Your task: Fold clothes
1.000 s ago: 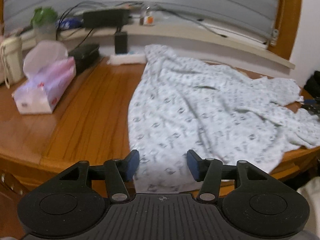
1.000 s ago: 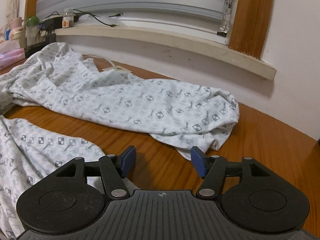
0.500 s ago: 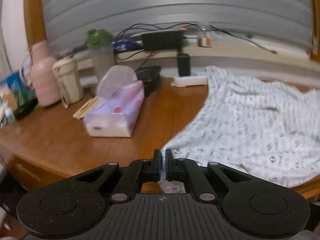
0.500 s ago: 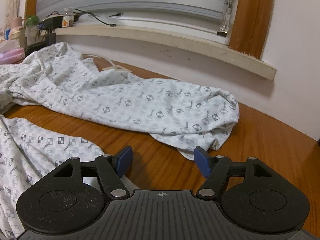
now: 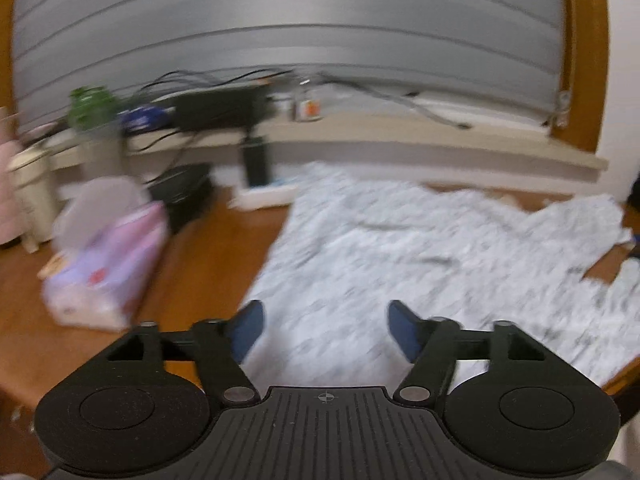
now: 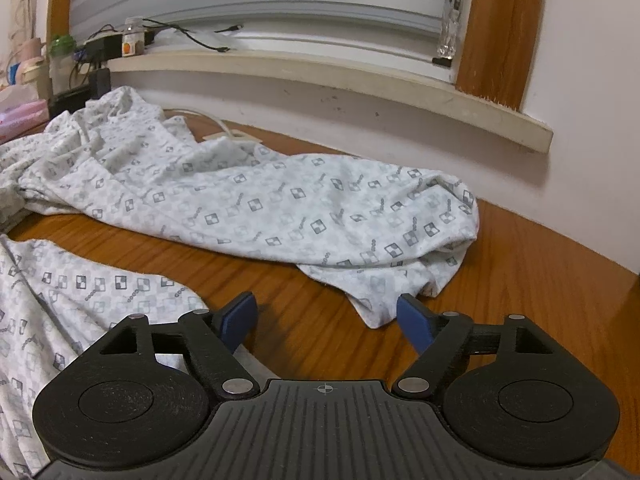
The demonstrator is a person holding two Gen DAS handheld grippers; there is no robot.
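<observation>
Both pairs of jaws stood wide apart with nothing between them. At the bottom centre of its blurred view the left gripper (image 5: 326,330) hung over the near hem of the patterned garment (image 5: 420,276), gripping none of it; whether its pads brushed the cloth could not be told. At the bottom centre of its own view the right gripper (image 6: 328,320) was likewise spread, with bare wooden table (image 6: 540,280) between its fingers; a sleeve end (image 6: 400,240) lay just ahead of its right finger and another stretch of the same print (image 6: 80,300) ran under its left side at the lower left.

As for the folding, the garment lay spread and rumpled across the table, filling the middle and right of the left view, with creases and a loose sleeve trailing to the right. No neat fold showed anywhere, so I judged that the folding remained to be done. A tissue pack (image 5: 108,272) sat at the left, clear of the cloth.
</observation>
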